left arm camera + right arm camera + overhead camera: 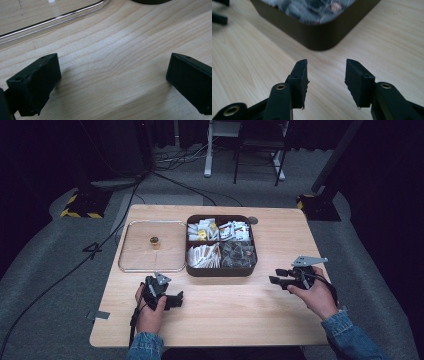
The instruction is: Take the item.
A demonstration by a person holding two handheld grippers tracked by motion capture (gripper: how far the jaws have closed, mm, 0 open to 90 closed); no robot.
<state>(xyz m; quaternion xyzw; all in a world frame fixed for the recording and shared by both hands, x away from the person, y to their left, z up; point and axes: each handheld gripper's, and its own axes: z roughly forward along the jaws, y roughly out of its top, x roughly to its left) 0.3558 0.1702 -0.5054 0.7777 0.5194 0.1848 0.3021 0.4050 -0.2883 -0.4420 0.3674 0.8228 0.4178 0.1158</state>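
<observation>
**Box of packets at mid-worktop, both tools released and empty**

Box (pixel 221 270), dark brown with four compartments, sits at the centre of the high view on the wooden worktop (pixel 280 315). Its upper two compartments and lower left one hold pale packets (pixel 203 255); the lower right one holds dark, clear-wrapped pieces (pixel 238 254). Just left of the box lies a clear tray (pixel 126 265) with a small gold object (pixel 155 242) standing inside it. A small grey disc (pixel 253 220) rests by the box's upper right corner.

Left tool (pixel 172 300) is at lower left of centre, held in a hand (pixel 149 312) and pointing right across bare wood. Right tool (pixel 279 276) is at lower right, held in the other hand (pixel 317 296), pointing left toward the box. Nothing lies between either tool and the box.

Left gripper view shows what the high view cannot: the jaws stand wide apart over bare wood grain, with the tray's rim (pixel 62 17) crossing the upper left of the frame and a dark edge of the box (pixel 150 1) at the top. Right gripper view shows its jaws parted with nothing between them, the box's rounded corner (pixel 322 37) just ahead, and wrapped pieces (pixel 312 7) inside. The left tool's jaws show blurred in that frame's upper left corner.
</observation>
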